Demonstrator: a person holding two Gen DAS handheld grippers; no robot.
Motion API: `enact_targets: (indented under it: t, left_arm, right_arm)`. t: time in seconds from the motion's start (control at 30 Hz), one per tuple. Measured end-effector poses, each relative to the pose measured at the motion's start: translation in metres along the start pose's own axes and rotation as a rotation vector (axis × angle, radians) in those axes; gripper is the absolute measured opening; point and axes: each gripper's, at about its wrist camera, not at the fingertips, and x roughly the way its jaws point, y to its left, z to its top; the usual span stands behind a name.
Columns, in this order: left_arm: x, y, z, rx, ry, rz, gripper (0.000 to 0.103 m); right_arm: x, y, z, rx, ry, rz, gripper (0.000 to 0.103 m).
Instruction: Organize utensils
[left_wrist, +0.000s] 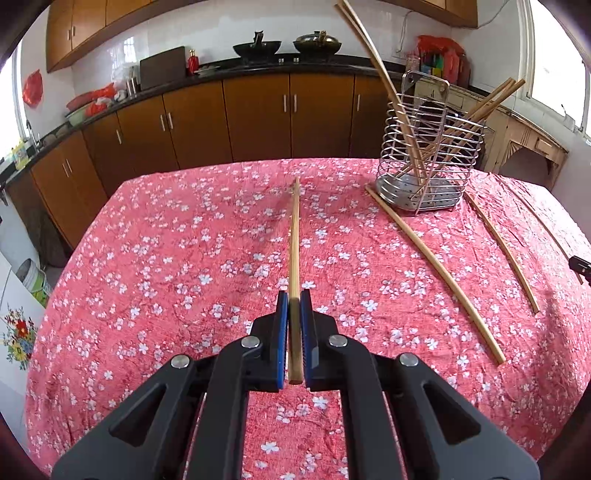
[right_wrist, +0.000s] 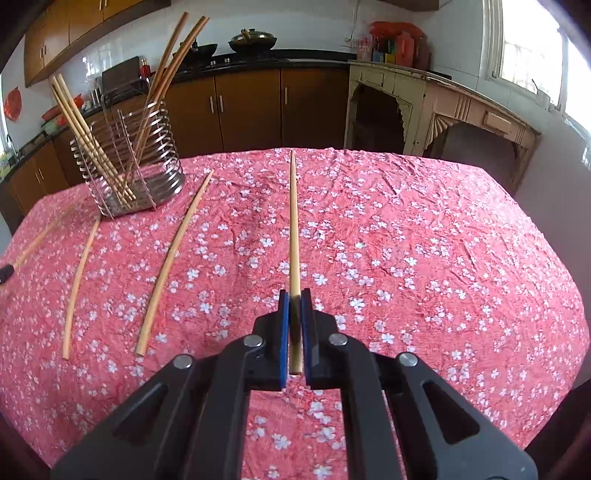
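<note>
Your left gripper (left_wrist: 294, 299) holds one chopstick (left_wrist: 294, 240) that points straight ahead over the table (left_wrist: 166, 258). To its right, farther back, the wire holder (left_wrist: 428, 158) stands on the table with chopsticks leaning inside it. Two loose chopsticks (left_wrist: 439, 273) lie on the table in front of the holder. Your right gripper (right_wrist: 294, 297) holds another chopstick (right_wrist: 294, 229) the same way. From there, the holder (right_wrist: 129, 162) stands to the left.

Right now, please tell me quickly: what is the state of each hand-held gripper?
Left hand-held gripper: closed, holding a bamboo chopstick.
Right hand-held gripper: closed, holding another bamboo chopstick.
</note>
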Motion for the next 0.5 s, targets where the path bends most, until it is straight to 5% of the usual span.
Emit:
enact_targets:
  t: [0.13, 0.37, 0.5]
  left_arm:
    - [0.005, -0.005, 0.0, 0.003, 0.012, -0.002, 0.007]
    - [0.01, -0.005, -0.004, -0.001, 0.032, -0.005, 0.007]
    - [0.008, -0.005, -0.004, -0.001, 0.028, -0.006, 0.007]
  right_arm:
    - [0.026, -0.004, -0.01, 0.009, 0.072, -0.002, 0.007]
    - [0.021, -0.002, -0.017, 0.002, 0.066, 0.0, 0.018]
    - [0.015, -0.004, -0.024, 0.016, 0.069, 0.008, 0.015]
